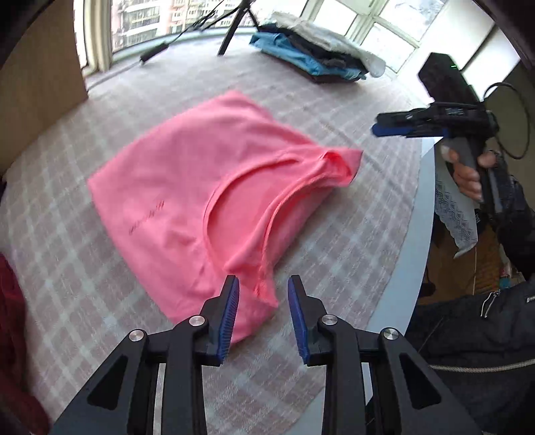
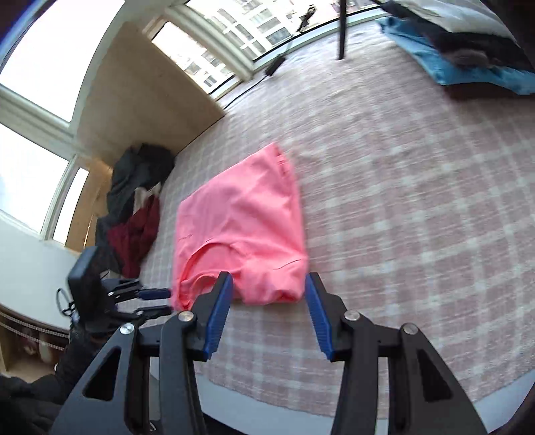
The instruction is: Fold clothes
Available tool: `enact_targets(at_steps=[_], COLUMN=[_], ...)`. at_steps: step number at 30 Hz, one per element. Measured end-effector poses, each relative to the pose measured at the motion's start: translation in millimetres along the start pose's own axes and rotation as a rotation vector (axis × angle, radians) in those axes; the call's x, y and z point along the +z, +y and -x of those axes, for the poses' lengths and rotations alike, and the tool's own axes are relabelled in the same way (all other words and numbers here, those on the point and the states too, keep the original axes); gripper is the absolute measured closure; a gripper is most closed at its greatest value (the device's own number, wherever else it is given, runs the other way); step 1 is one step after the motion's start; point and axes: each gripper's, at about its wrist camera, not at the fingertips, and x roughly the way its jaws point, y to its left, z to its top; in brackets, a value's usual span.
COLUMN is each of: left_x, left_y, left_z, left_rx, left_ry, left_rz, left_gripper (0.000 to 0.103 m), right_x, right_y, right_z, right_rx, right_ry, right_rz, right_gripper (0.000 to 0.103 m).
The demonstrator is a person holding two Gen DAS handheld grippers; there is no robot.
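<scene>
A pink top [image 1: 187,187] lies partly folded on the checked tablecloth [image 1: 334,110], neckline towards me. My left gripper [image 1: 263,316] is open and empty, its blue pads just above the top's near corner. The right gripper shows in the left wrist view [image 1: 398,128] off to the right, held in a hand above the table edge. In the right wrist view the pink top [image 2: 240,227] lies just beyond my right gripper [image 2: 269,311], which is open and empty. The left gripper [image 2: 157,301] sits at the top's left corner there.
A stack of folded clothes [image 1: 301,57] with a blue one at the bottom lies at the far side. A pile of dark and maroon clothes [image 2: 133,214] sits at the left by the wall. A black tripod leg [image 1: 234,30] stands on the table near the window. The table's grey edge [image 1: 414,234] runs at the right.
</scene>
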Motion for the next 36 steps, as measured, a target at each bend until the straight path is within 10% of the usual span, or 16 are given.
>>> enact_targets(at_steps=[7,24,27,36], left_x=[30.5,18.1,15.1,9.6], left_y=[-28.4,0.2,-1.2,-5.4], left_z=[-53.7,-69.4,-69.8,-36.2], left_rx=[0.025,0.083,0.085,0.015], left_ry=[0.110,0.204,0.205,0.192], left_rz=[-0.147,-0.083,-0.109,-0.114], left_gripper=[0.072,0.078,0.081,0.097], right_x=[-3.5,-31.3,-30.4,-22.8], right_y=[10.5,4.2,8.3,4.7], right_z=[-20.0,-76.1,-77.0,-62.7], right_rx=[0.008,0.145,0.168,0.245], right_ry=[0.054,0.225,0.239,0.270], right_rz=[0.068,-0.115,-0.114,-0.155], right_gripper=[0.060,0.060,0.087,0.092])
